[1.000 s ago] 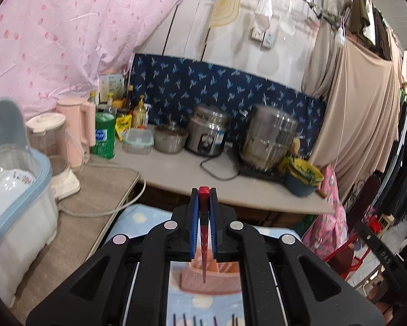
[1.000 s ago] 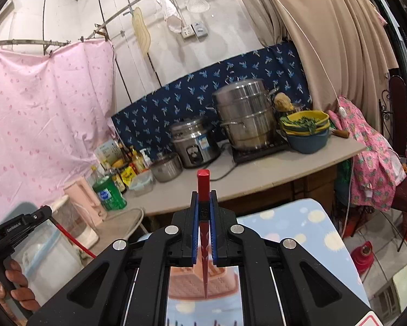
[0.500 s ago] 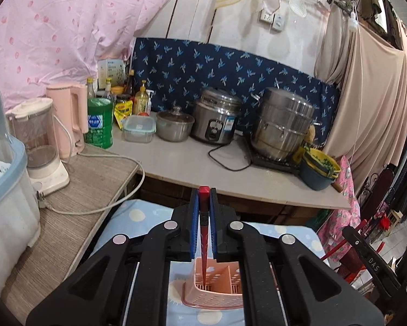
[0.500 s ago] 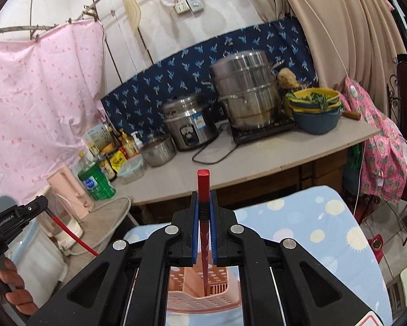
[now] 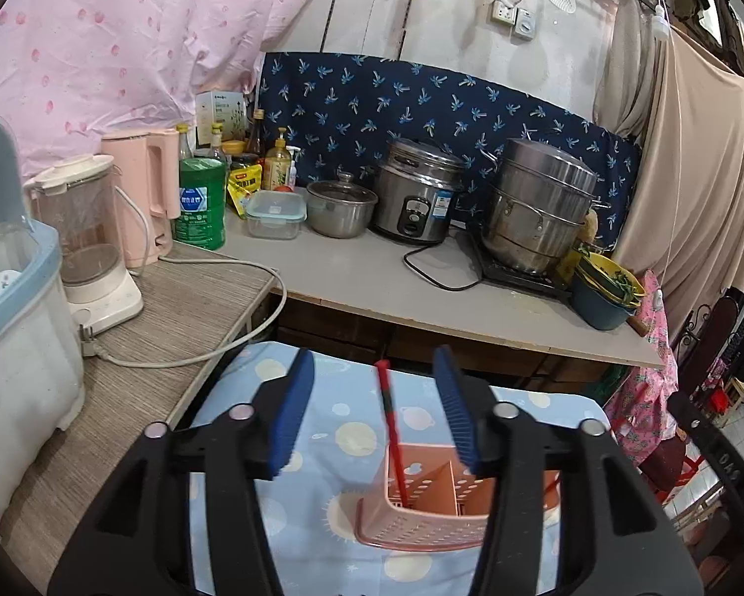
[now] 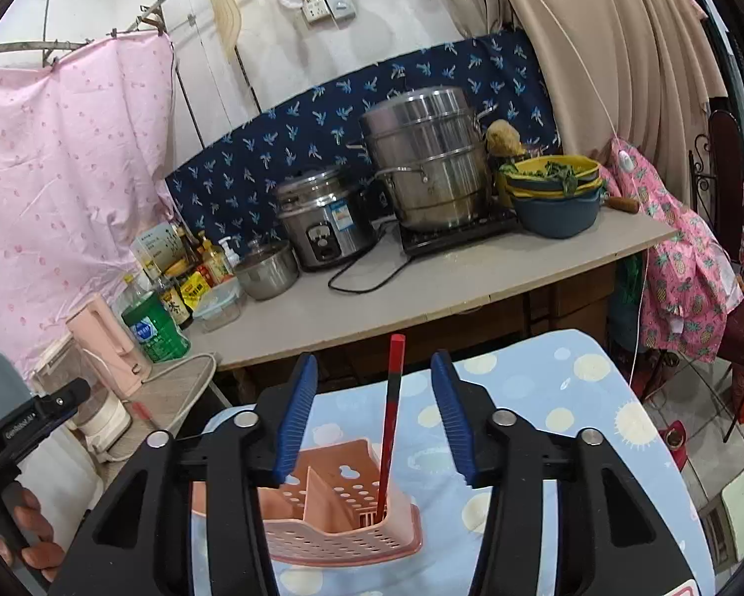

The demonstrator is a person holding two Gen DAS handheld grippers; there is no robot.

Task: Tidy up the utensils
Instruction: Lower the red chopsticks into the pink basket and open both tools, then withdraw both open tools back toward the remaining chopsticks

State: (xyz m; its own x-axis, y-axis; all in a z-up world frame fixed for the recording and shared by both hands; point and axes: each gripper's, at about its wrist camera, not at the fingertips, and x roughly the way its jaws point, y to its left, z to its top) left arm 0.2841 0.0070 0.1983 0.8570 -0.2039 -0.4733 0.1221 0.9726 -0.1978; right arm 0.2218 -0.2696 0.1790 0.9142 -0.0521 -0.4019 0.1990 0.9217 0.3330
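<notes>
Red chopsticks stand loose in the pink caddy as both claws spread apart.

In the left wrist view a red chopstick point(image 5: 390, 422) leans in the pink perforated utensil caddy point(image 5: 421, 521), which sits on the blue dotted cloth point(image 5: 322, 427) covering the surface. The left claw point(image 5: 372, 417) is opening, its blue pads clear of the stick on both sides. In the right wrist view another red chopstick point(image 6: 390, 422) stands in the same caddy point(image 6: 337, 521), in its right-hand compartment; the right claw point(image 6: 374, 417) is likewise opening, released from it. Behind lies a counter point(image 5: 372, 278) with a rice cooker point(image 5: 416, 193) and a steel steamer pot point(image 5: 540, 208).
</notes>
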